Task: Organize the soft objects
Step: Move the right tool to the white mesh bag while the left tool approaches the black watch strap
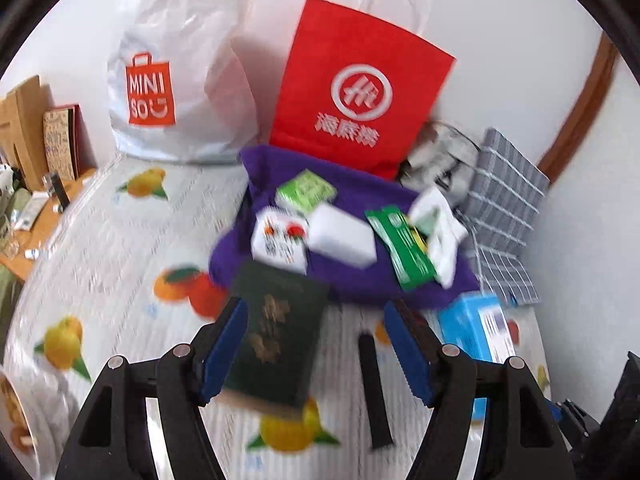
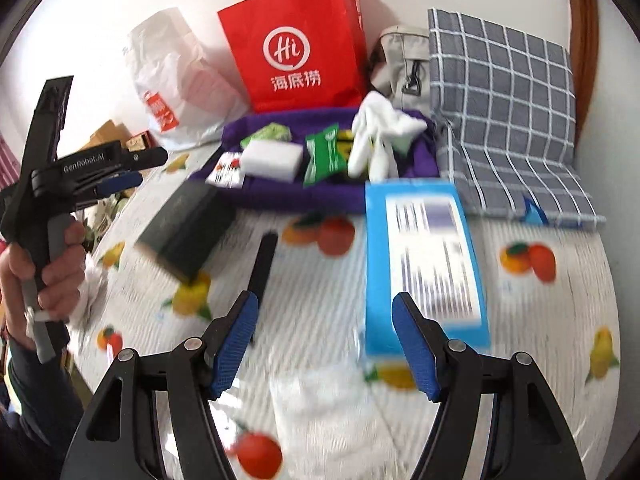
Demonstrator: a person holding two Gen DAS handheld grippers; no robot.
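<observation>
Left hand-held gripper (image 1: 316, 344): I'm seeing its jaws standing apart, gripping nothing; dark green box (image 1: 276, 340) lying between them.
Right hand-held gripper (image 2: 324, 344): I'm holding it open, empty.
Soft things: white glove (image 2: 376, 140) resting on purple cloth (image 2: 288, 196).

We see a white bed sheet (image 2: 520, 320) printed with orange and yellow fruit, a purple cloth (image 1: 352, 276), a red paper bag (image 2: 296, 40) with white lettering, a grey pillow (image 2: 500, 112) checked in white, a light-blue box (image 2: 420, 248), a dark-green box (image 1: 276, 332) and blue-padded black fingers (image 2: 236, 340).
</observation>
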